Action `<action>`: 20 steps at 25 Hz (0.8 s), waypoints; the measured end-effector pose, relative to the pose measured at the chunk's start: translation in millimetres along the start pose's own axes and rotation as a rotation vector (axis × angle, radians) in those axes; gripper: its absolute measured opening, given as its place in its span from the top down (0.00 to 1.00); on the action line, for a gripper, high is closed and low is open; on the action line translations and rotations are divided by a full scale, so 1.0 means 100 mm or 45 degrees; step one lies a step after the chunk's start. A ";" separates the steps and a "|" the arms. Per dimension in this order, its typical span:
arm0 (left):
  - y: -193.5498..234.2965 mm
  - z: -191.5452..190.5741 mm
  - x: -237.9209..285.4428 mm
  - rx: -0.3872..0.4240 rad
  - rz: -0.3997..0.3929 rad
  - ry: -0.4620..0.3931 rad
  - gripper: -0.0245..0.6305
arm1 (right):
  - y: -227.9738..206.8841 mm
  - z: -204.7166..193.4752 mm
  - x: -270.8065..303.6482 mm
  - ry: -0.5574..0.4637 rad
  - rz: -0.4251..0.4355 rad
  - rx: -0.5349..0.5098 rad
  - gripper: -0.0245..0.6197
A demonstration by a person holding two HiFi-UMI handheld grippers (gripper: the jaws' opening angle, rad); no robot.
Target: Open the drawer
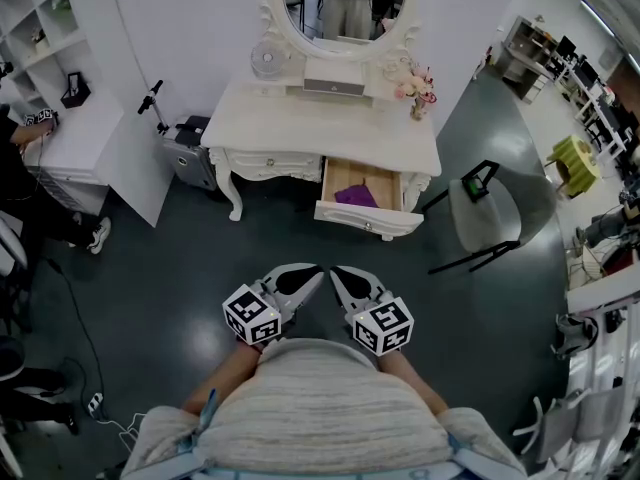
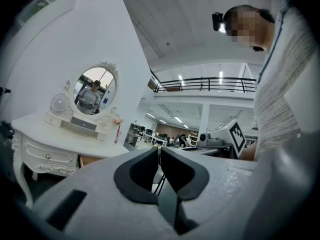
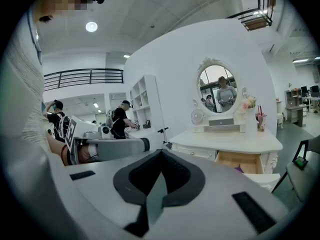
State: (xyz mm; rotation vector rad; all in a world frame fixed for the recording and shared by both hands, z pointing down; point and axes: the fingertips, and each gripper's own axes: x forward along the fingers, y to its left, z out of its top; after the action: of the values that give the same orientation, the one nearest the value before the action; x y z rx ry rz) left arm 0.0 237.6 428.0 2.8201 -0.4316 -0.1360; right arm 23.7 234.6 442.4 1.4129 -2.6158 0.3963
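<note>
Drawer [image 1: 366, 219] open, well beyond left hand-held gripper [image 1: 312, 276], right hand-held gripper [image 1: 340, 276]

A: Up top?
B: Oval mirror [image 1: 340, 8], small fan [image 1: 266, 60] left of it, pink flowers [image 1: 415, 90] right.
A: Lower down?
B: Grey chair [image 1: 490, 223] at right, grey case [image 1: 190, 153] at left, white shelf [image 1: 40, 18] far left, yellow stool [image 1: 573, 160] far right. Purple cloth [image 1: 356, 196] mid-frame.

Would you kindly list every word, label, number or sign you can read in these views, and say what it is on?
No text here is readable.
The marker cubes on the left gripper and right gripper: black-and-white square patterns only, no letters.
White box below the mirror on the dressing table: a dark strip, too small to read.
</note>
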 end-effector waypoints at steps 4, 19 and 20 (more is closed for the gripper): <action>0.05 0.00 -0.01 -0.009 0.001 -0.005 0.94 | 0.00 0.00 0.05 0.004 0.007 0.008 0.95; 0.35 -0.08 -0.16 -0.079 0.028 -0.003 0.94 | 0.02 -0.08 0.27 0.009 -0.001 0.035 0.95; 0.37 -0.10 -0.15 -0.087 0.027 0.002 0.94 | -0.01 -0.09 0.29 0.015 -0.002 0.044 0.95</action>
State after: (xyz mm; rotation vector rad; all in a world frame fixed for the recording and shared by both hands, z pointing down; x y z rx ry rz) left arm -23.3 211.0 449.1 2.7479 -0.4477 -0.1414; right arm 8.6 213.6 458.0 1.4186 -2.6108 0.4499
